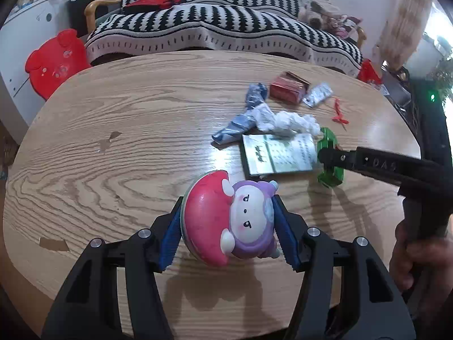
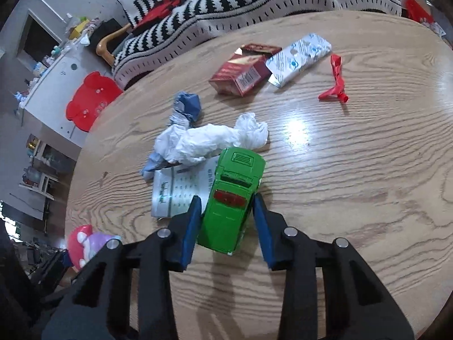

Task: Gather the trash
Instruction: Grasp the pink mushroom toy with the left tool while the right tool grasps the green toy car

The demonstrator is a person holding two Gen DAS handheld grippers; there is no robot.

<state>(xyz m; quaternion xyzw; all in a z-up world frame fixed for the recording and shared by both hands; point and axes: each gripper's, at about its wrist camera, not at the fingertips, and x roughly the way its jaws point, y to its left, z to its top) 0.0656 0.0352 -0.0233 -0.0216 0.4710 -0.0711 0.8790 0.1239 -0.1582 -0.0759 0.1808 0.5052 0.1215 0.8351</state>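
Note:
My left gripper (image 1: 226, 226) is shut on a pink and purple cartoon toy bin (image 1: 229, 218), held on its side just above the wooden table (image 1: 113, 141). My right gripper (image 2: 226, 218) is closed around a green toy car (image 2: 232, 195) on the table; the left pad touches it, the right pad stands a little off. Trash lies beyond: white crumpled tissue (image 2: 209, 138), blue-grey wrapper (image 2: 187, 107), red carton (image 2: 243, 70), silver foil packet (image 2: 300, 56), red balloon scrap (image 2: 335, 82) and a printed leaflet (image 2: 181, 192).
A sofa with a black and white striped blanket (image 1: 215, 25) stands behind the table. A red plastic stool (image 1: 53, 62) is at the far left. The right gripper and the hand holding it (image 1: 410, 170) reach in from the right in the left wrist view.

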